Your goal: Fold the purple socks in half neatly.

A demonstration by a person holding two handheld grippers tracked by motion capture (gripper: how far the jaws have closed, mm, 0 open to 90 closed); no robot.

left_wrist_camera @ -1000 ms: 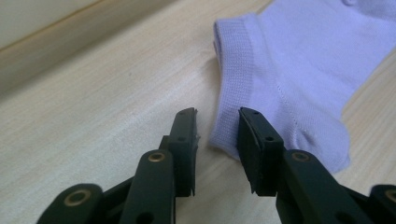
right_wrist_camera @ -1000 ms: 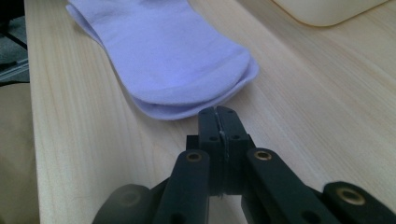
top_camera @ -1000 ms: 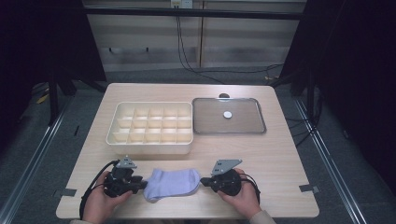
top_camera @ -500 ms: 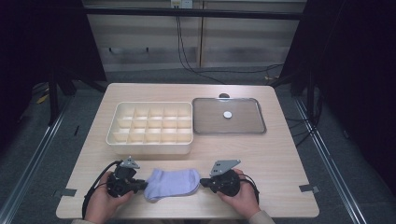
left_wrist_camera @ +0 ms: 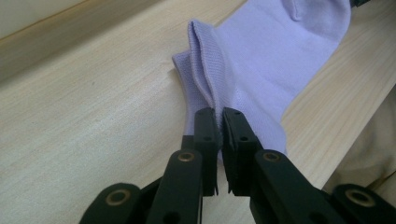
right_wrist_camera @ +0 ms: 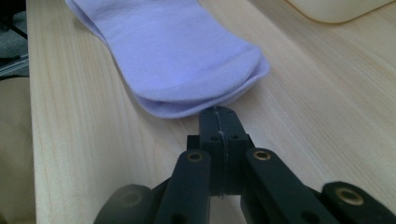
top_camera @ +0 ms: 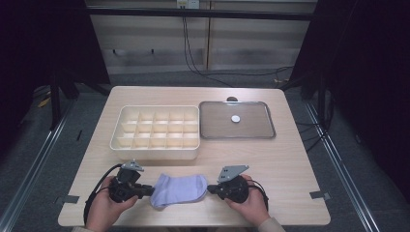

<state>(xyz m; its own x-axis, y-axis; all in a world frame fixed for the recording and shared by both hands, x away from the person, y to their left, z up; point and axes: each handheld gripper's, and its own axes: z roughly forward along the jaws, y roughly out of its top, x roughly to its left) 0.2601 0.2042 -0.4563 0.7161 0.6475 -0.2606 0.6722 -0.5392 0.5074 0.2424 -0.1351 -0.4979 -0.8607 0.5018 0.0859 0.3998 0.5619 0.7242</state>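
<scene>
A pale lilac sock (top_camera: 179,189) lies flat near the table's front edge, between the two grippers. My left gripper (top_camera: 147,192) is at its left end. In the left gripper view this gripper (left_wrist_camera: 219,114) is shut on a raised fold of the sock (left_wrist_camera: 261,56) at its cuff edge. My right gripper (top_camera: 210,189) is at the sock's right end. In the right gripper view its jaws (right_wrist_camera: 218,112) are pressed together with nothing between them, and their tips just meet the rounded toe of the sock (right_wrist_camera: 177,51).
A cream box (top_camera: 116,140) divided into several compartments stands behind the sock at centre left. To its right lies a grey tray (top_camera: 269,131) with a small white disc (top_camera: 235,118) in it. A hand holds each gripper at the front edge.
The left gripper has shifted very slightly at the sock's left end. The sock and the right gripper stay where they were.
</scene>
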